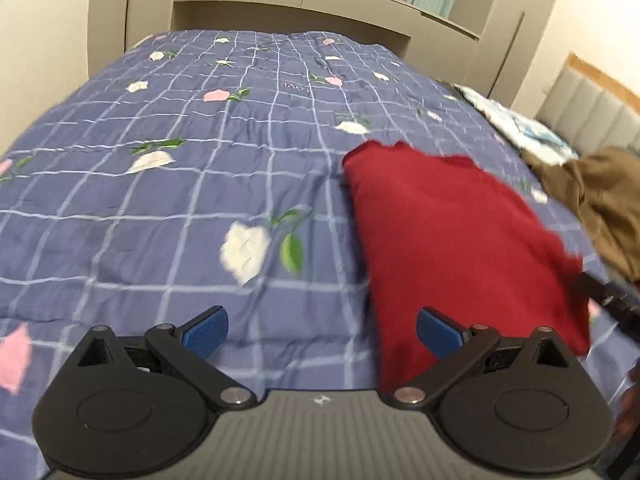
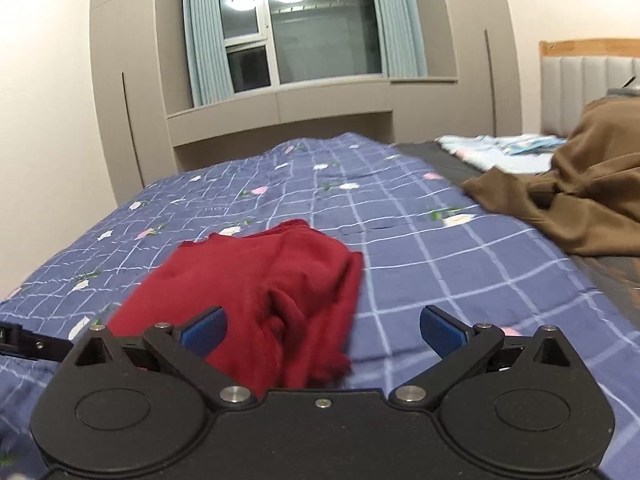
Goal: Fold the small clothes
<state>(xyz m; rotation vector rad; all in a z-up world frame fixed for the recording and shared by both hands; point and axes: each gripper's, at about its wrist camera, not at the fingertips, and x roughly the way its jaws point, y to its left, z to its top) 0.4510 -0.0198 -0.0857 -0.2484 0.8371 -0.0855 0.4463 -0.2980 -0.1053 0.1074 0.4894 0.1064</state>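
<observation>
Both my grippers hang over the bed w/ jaws spread wide, nothing between them. Left gripper (image 1: pixel 322 330): 2 blue pads (image 1: pixel 206 330) well apart, only quilt showing in the gap. Right gripper (image 2: pixel 323 330): same, pads (image 2: pixel 440 332) apart, empty.

No bins or baskets in view; the only thing bearing anything is the bed. Its blue quilt (image 1: pixel 160 200) has a pale grid and white + pink flowers w/ green leaves, and carries all the clothes.

The task's thing, the red garment (image 1: pixel 452 248), lies on the quilt. In left view it sits right of center, its near edge running down behind my right finger; the far edge looks ragged or bunched. In right view the same red garment (image 2: pixel 260 280) is left of center, rumpled w/ folds near its middle, its near part passing behind my left pad. Blur hides whether a pad touches it. Can't tell what kind of garment it is.

Around: a brown garment (image 2: pixel 580 200) heaped at the right side of the bed, apart from the red one, quilt between. Beyond it a light blue-white cloth (image 2: pixel 500 152) lies flat near the grey padded headboard (image 2: pixel 588 92). A black bit of the other gripper shows at the left edge of right view, and at the right edge of left view just past the red garment's corner.

Far end: beige cabinets (image 2: pixel 128 120) framing a window (image 2: pixel 320 32) w/ pale blue-green curtains (image 2: pixel 200 40); 2 ceiling lamps reflect in the glass.
</observation>
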